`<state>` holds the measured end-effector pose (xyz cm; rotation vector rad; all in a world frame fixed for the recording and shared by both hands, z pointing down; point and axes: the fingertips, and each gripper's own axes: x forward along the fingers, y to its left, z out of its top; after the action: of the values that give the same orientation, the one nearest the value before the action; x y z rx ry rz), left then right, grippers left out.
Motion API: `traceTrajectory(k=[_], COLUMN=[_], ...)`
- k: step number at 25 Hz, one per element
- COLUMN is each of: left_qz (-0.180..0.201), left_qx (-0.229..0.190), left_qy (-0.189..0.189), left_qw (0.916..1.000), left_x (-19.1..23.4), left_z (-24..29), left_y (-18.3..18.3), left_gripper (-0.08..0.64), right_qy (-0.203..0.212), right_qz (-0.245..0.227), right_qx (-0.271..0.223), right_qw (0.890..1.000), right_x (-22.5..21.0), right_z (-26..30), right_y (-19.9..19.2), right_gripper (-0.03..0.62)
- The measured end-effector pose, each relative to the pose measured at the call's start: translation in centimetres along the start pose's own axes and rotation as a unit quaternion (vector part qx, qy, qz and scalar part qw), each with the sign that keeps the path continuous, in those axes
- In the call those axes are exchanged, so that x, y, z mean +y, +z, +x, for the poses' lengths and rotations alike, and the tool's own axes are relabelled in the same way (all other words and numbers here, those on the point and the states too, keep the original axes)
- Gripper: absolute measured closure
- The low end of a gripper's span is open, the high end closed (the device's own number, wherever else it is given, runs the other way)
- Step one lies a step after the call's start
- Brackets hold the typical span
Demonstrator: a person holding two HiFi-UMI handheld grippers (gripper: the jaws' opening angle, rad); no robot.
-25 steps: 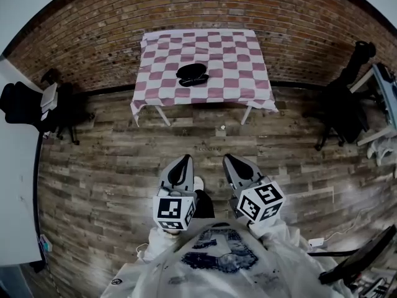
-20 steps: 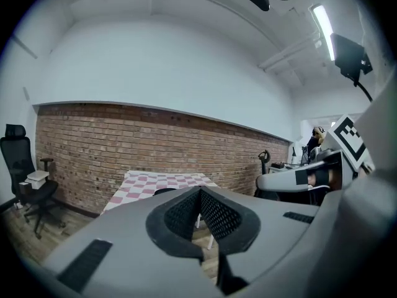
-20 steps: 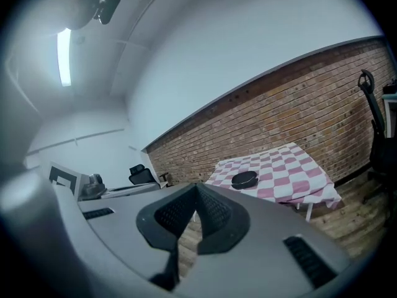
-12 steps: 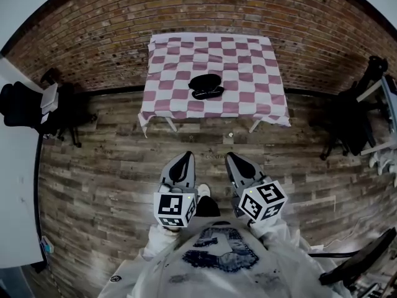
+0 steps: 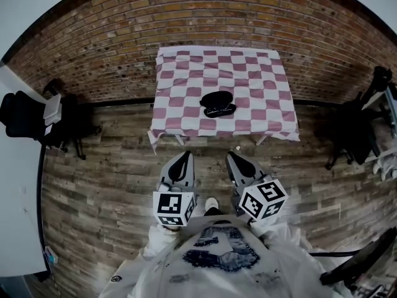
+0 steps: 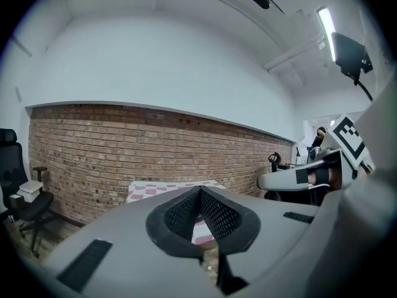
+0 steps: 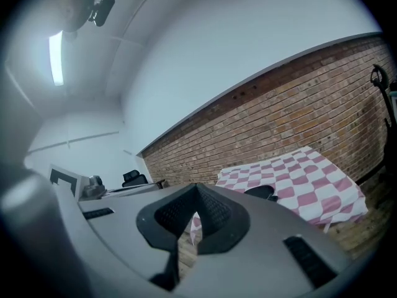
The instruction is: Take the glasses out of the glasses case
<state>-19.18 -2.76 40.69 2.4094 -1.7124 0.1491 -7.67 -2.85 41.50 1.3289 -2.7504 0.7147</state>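
Left tongs (image 5: 184, 156) and right tongs (image 5: 231, 157) both clenched, nothing in them, side by side over wood floor (image 5: 99, 166). Case (image 5: 218, 103) sat on checkered worktop (image 5: 248, 73), well apart from both, lid looked open.

Left hand-held gripper (image 5: 184, 157), jaws together and empty, right hand-held gripper (image 5: 231, 156) likewise closed, side by side, pointing forward
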Motion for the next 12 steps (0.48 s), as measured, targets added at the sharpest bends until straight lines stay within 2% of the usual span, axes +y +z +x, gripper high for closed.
traceTrajectory(k=[4, 12], left_qz=[-0.004, -0.01], left_qx=[0.0, 0.007], left_qy=[-0.003, -0.022], left_qw=[1.0, 0.9997], left_x=[1.1, 0.6], left_z=[0.6, 1.7], left_y=[0.2, -0.2], left_gripper=[0.551, 0.551], right_qy=[-0.007, -0.03], right_qz=[-0.002, -0.001], right_qx=[0.0, -0.002], right_qw=[1.0, 1.0], right_x=[0.1, -1.2], right_z=[0.8, 0.5], right_y=[0.2, 0.6], right_gripper=[0.578, 0.578])
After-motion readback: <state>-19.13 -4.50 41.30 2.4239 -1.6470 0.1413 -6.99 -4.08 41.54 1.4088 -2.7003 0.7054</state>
